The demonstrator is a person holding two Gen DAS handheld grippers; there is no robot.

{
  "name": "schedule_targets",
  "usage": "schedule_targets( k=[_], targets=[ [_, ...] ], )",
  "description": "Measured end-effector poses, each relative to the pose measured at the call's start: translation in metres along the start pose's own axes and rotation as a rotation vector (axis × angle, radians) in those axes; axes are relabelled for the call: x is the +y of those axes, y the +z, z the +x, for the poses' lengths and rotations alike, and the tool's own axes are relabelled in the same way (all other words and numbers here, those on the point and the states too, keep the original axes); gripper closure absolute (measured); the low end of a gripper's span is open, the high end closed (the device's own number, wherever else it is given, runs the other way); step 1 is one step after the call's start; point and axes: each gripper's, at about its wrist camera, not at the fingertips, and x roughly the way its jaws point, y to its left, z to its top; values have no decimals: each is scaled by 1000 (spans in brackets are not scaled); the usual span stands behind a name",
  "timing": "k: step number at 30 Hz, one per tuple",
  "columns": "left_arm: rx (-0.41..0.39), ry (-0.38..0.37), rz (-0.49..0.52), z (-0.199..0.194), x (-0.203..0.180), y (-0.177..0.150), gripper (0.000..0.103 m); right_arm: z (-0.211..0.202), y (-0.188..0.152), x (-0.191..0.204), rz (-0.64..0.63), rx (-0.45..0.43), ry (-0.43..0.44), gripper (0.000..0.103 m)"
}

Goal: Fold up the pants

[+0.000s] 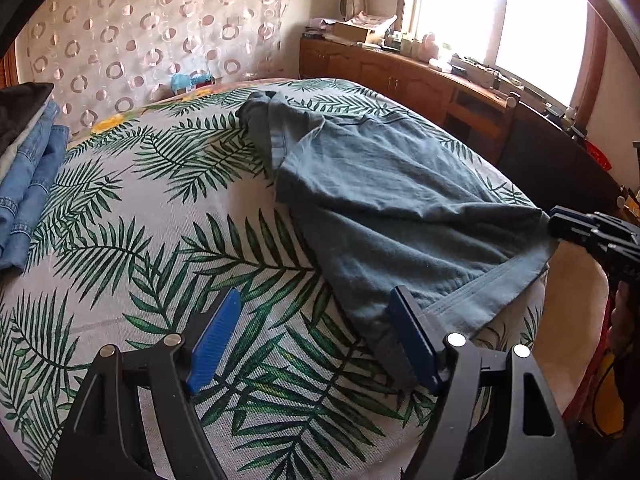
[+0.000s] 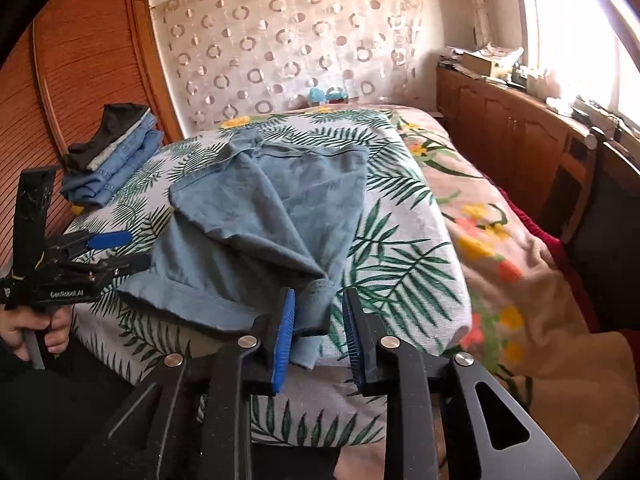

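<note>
We have barely begun: the pants (image 1: 384, 184) lie rumpled on the leaf-print bed (image 1: 160, 248), hem at the near edge. Our left gripper (image 1: 312, 340) gapes wide beside the hem; our right gripper (image 2: 320, 332) sits parted around a hem corner, not clamped

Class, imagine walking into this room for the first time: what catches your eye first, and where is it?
First, the rumpled grey-blue pants sprawled across the palm-leaf bedspread, one hem at the near edge. Next, the two grippers there: the left gripper with jaws wide open beside the hem, the right gripper with jaws open around a fold of the cloth. Behind, a stack of folded clothes sits by the wooden wardrobe.
</note>
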Motion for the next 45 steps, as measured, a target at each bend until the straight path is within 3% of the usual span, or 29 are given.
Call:
schedule_targets(
  k=[8,16,22,32,38,45],
  targets=[
    [-11,3,4,3,-2,-3,25,-18,2,2,8,-64,-8,77],
    [-42,18,-33,-8,8,-1,25,16,-11,-5,1,57,-17,77],
    [-118,43,-49,-32,18,10,25,3,5,-4,-9,1,-3,77],
    [-209,107,-44,-68,36,22,25,31,37,37,-103,-60,100,73],
    [-239,129,-47,-80,44,23,25,70,53,54,-143,-21,204,69],
    [-256,144,-64,-86,54,22,25,104,71,73,-223,39,250,68]
  ],
)
